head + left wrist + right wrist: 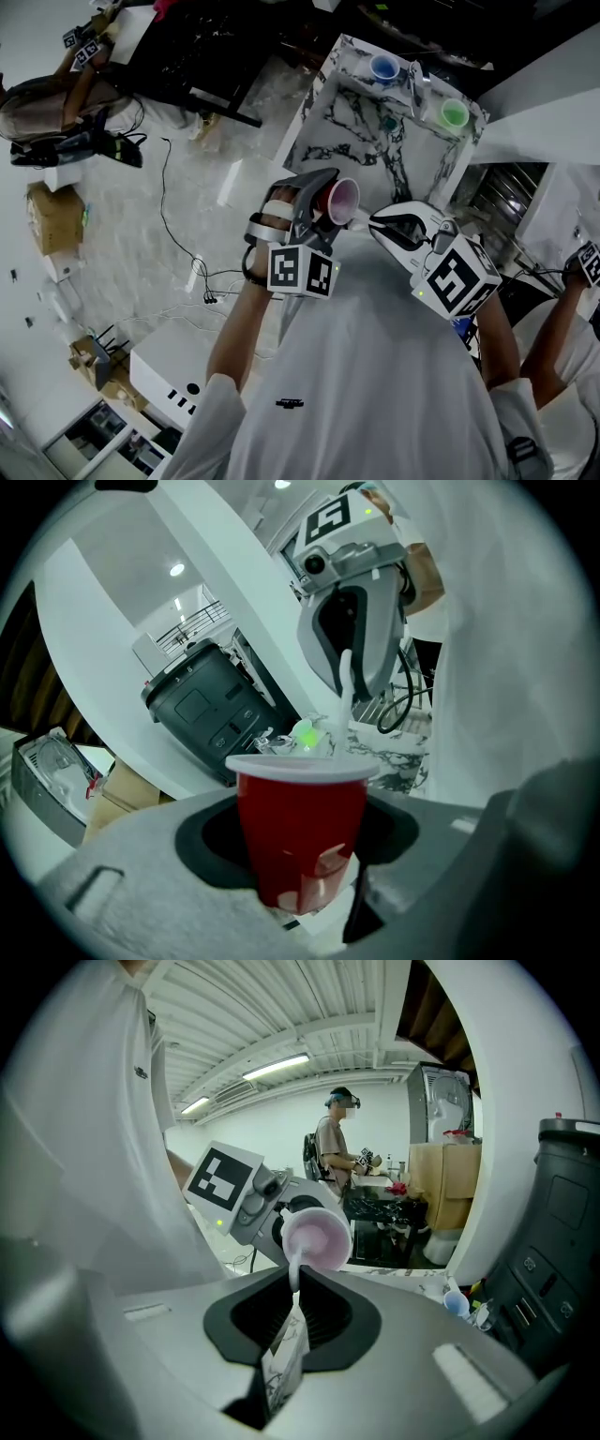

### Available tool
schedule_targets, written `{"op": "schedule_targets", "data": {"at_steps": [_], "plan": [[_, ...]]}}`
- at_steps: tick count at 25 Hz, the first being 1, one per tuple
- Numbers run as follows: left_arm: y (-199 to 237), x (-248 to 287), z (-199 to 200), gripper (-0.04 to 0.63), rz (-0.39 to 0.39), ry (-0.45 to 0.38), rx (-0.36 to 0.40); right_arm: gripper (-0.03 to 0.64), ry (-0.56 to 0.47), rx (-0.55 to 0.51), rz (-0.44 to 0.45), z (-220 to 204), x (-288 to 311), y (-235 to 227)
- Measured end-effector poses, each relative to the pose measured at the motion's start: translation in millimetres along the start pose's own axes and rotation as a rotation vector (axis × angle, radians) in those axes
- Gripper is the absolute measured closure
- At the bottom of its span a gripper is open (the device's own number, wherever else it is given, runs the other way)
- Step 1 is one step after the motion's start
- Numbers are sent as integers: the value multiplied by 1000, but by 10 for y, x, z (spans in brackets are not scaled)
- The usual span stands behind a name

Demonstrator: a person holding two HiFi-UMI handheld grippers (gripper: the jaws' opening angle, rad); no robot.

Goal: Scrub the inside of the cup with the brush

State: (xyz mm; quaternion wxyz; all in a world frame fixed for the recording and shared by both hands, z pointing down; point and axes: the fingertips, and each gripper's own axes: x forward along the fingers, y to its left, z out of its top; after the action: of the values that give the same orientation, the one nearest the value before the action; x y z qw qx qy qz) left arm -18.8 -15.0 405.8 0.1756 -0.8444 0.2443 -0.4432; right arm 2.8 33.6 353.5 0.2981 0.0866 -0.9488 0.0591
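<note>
1. My left gripper (300, 855) is clamped on the red cup (300, 822). One jaw presses each side of its wall, below the white rim.
2. My right gripper (293, 1309) is closed tight on the thin white handle of the brush (294, 1277). The handle stands out forward from between the jaws.
3. Just ahead of my right fingers, the mouth of the cup faces them and shows a pale pink inside. The far end of the brush reaches past the rim into the cup. I cannot make out the bristles.
4. In the head view, both grippers meet in front of my chest. The cup lies tilted on its side, mouth toward my right fingers.
5. Beyond both sets of fingers stands a marble-patterned table (356, 131). A blue cup (383, 67) and a green cup (454, 113) sit near its far edge, well apart from my fingers.
6. Farther out past my left fingers stands a dark grey machine (211, 710). Far beyond my right fingers, a person (333, 1147) stands at a dark bench.
</note>
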Motion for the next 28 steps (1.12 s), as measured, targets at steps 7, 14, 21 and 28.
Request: {"op": "schedule_targets", "data": {"at_steps": [7, 14, 21, 28], "plan": [[-98, 18, -71, 336, -6, 40, 70, 589, 5, -81, -18, 165, 32, -70], [-146, -8, -101, 336, -10, 43, 59, 589, 18, -134, -26, 283, 19, -188], [-105, -64, -81, 336, 2, 29, 50, 589, 71, -132, -51, 140, 6, -306], [-93, -74, -69, 336, 5, 17, 44, 589, 123, -111, -16, -30, 38, -194]]}}
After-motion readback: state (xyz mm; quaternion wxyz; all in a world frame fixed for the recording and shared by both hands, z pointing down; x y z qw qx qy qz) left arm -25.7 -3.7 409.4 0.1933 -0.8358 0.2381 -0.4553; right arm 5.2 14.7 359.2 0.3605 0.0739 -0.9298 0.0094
